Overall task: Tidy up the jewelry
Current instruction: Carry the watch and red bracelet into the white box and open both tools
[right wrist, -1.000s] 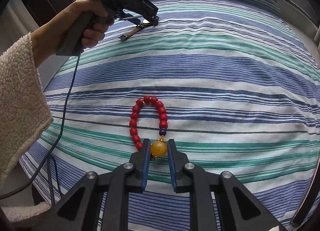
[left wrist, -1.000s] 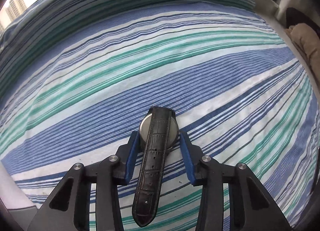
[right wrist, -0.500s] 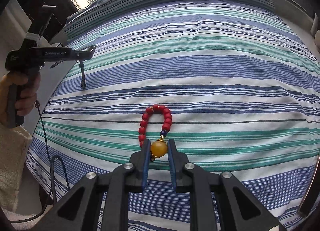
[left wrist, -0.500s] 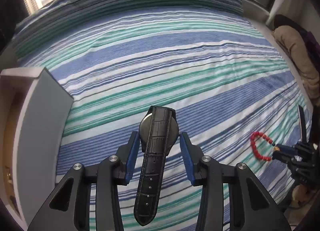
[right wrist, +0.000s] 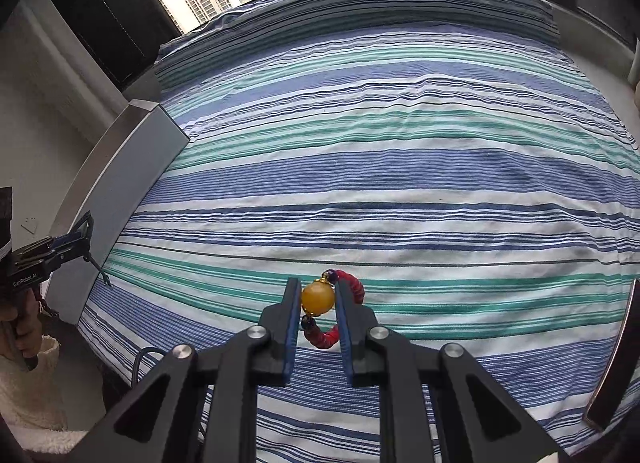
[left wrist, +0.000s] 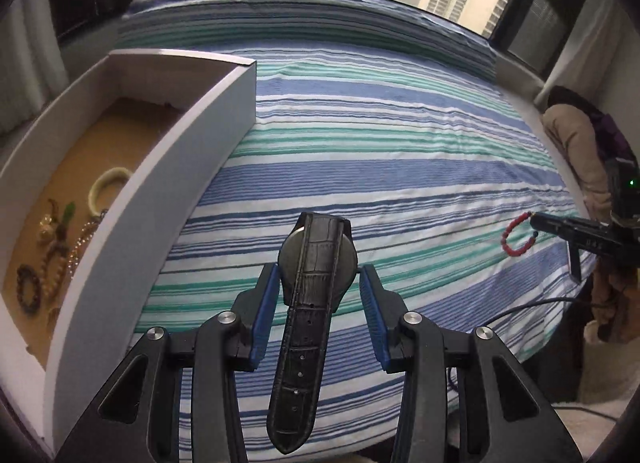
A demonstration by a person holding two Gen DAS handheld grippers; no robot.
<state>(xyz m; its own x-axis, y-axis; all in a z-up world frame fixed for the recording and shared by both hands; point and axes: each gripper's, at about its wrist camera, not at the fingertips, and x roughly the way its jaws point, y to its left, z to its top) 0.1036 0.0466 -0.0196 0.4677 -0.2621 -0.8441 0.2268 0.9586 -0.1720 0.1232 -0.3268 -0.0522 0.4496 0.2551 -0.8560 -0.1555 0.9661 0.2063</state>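
Observation:
My left gripper [left wrist: 319, 275] is shut on a watch [left wrist: 316, 251], its round case between the blue pads and its black leather strap [left wrist: 298, 363] hanging back toward the camera. It hovers over the striped bed, just right of a white box [left wrist: 224, 135] with a tan floor. My right gripper [right wrist: 318, 295] is shut on the amber bead [right wrist: 317, 297] of a red bead bracelet [right wrist: 354, 289], which dangles clear of the sheet. The left wrist view shows that bracelet [left wrist: 510, 243] far right. The right wrist view shows the left gripper [right wrist: 86, 231] beside the box [right wrist: 132, 167].
Several bracelets and a cream bangle [left wrist: 108, 183] lie in the box. The striped sheet [right wrist: 400, 167] covers the bed up to a window. Beige clothes [left wrist: 572, 143] lie at the right edge. A cable [left wrist: 520, 307] and a fleece sleeve [right wrist: 32, 395] hang off the near side.
My left gripper has swung left and up with the watch, bringing the box into view. My right gripper has risen, lifting the bracelet off the sheet.

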